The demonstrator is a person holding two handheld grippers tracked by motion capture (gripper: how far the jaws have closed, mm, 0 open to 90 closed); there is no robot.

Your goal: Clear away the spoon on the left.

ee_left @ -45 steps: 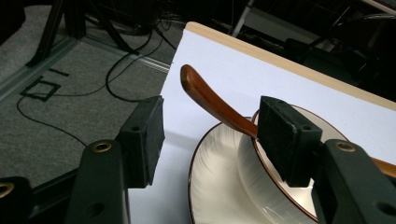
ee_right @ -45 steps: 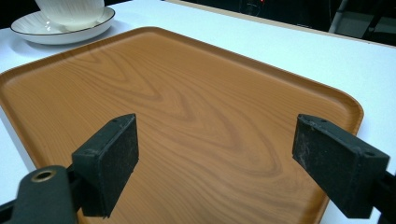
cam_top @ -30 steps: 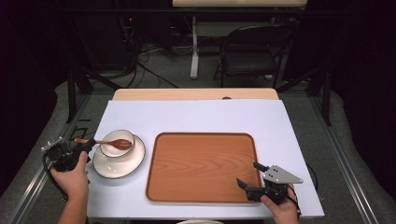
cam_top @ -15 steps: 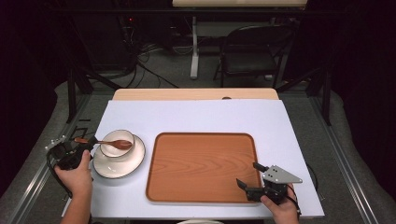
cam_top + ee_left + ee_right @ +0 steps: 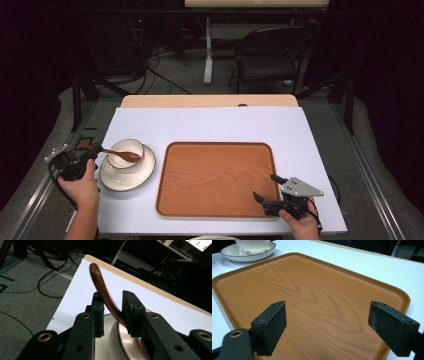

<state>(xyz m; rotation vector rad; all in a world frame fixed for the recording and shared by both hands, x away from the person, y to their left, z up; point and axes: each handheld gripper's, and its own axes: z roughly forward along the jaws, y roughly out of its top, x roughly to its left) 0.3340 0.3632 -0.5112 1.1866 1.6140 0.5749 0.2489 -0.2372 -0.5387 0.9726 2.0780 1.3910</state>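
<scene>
The left hand-held gripper [image 5: 89, 152] sits at the left edge of the white-covered desk [image 5: 210, 125], pointing across at the small white ceramic bowl [image 5: 125, 152]. Its jaws have just been closing, and the curved dark-brown wooden spoon [image 5: 105, 293] runs between them. In the left gripper view the right pad lies against the spoon's handle, while a narrow gap shows between the handle and the left pad, so the jaws stand narrow around the handle without a full pinch. The spoon's handle sticks out over the bowl's left rim towards the gripper, and its scoop rests inside the bowl. The bowl stands on a round white ceramic saucer with a dark rim [image 5: 127, 175], close to the desk's left edge and just left of the rectangular wooden tray with rounded corners [image 5: 215, 175], which lies in the middle of the desk's near half.

The right hand-held gripper [image 5: 266, 189] is at the tray's near right corner, jaws spread wide and holding nothing, aimed over the tray's bare wooden surface.
</scene>
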